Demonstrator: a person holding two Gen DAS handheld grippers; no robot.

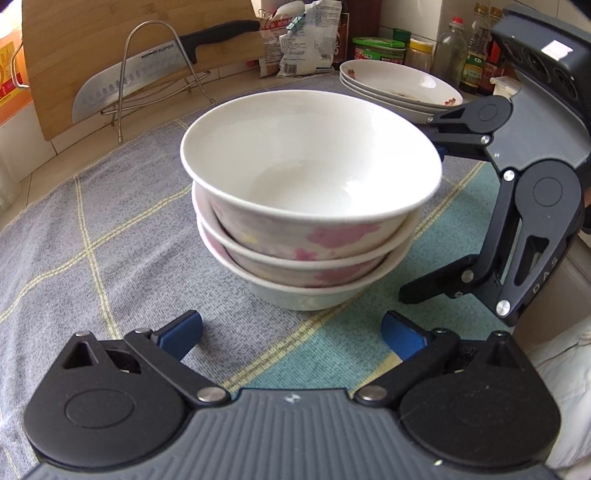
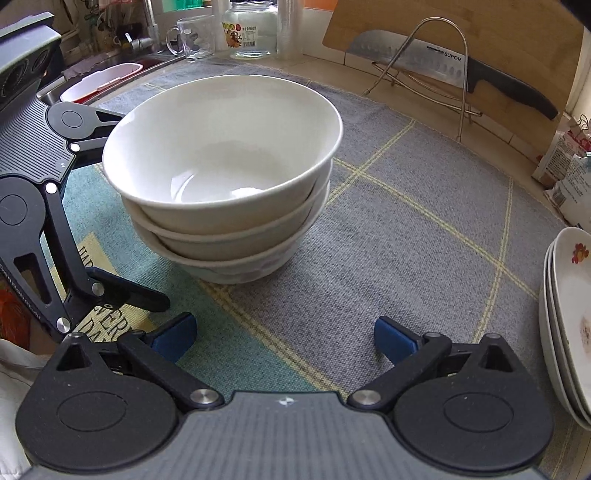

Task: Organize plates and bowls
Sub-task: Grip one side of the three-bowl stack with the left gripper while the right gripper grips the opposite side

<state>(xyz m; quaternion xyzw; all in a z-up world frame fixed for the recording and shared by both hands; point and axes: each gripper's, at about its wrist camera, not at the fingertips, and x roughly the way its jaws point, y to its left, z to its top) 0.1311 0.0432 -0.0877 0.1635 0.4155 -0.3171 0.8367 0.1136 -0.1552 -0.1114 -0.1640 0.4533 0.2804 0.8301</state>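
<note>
Three white bowls point(image 1: 306, 206) are nested in a stack in the middle of a grey checked cloth point(image 1: 110, 229); the upper ones have pink flowers on the outside. My left gripper point(image 1: 291, 334) hangs open just short of the stack, with nothing between its blue pads. In the right wrist view the same stack point(image 2: 221, 177) lies ahead and to the left of my right gripper point(image 2: 284, 338), which is open and empty too. Each gripper shows in the other's view beside the stack, with its jaws spread. A pile of shallow white plates point(image 1: 399, 85) with food stains sits behind the bowls.
A wooden cutting board and a large knife point(image 1: 129, 85) lean in a wire rack at the back. Bottles and jars point(image 1: 376, 48) and food bags line the wall. A glass mug point(image 2: 190, 37), a glass jar point(image 2: 251, 29) and a sink point(image 2: 103, 81) lie beyond the cloth. The plates point(image 2: 569, 317) are close on the right.
</note>
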